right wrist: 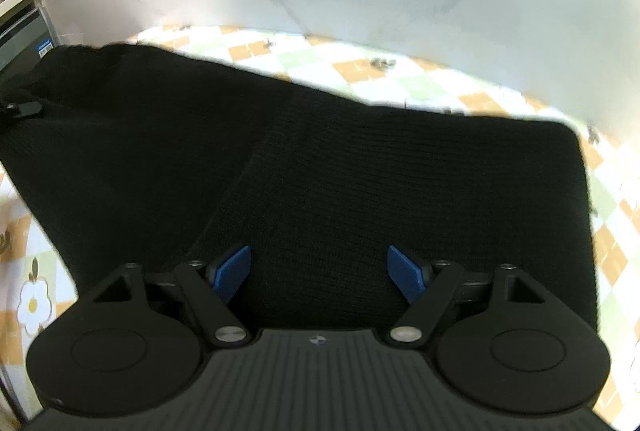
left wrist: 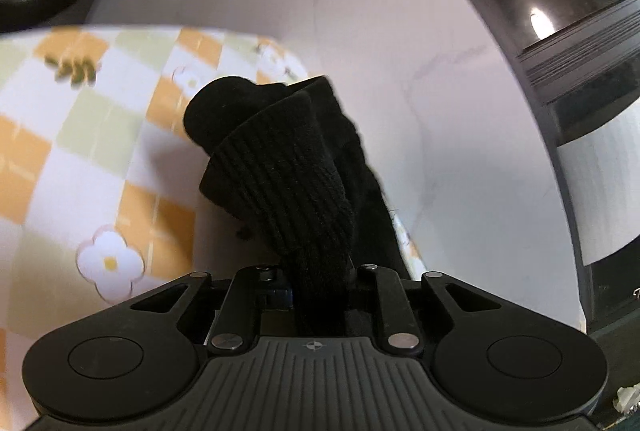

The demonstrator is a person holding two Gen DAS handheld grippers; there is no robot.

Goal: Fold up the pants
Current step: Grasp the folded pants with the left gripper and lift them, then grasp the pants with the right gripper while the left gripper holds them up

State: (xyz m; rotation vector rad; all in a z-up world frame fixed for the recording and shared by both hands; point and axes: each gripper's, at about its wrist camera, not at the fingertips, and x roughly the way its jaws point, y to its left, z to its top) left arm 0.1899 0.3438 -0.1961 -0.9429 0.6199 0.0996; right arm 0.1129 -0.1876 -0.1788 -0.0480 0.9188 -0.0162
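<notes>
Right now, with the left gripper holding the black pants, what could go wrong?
1. The left gripper pinches only a bunched ribbed end of the pants; it may slip out.
2. The right gripper is open, so pulling could drag the pants across the checkered cloth and spoil the fold.

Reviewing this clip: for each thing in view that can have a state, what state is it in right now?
Black ribbed knit pants: partly folded on the tablecloth, one end bunched and lifted.
Left gripper: shut on the pants' ribbed end.
Right gripper: open above the pants, holding nothing.
Checked orange, green and white flowered tablecloth: spread flat under the pants.
</notes>
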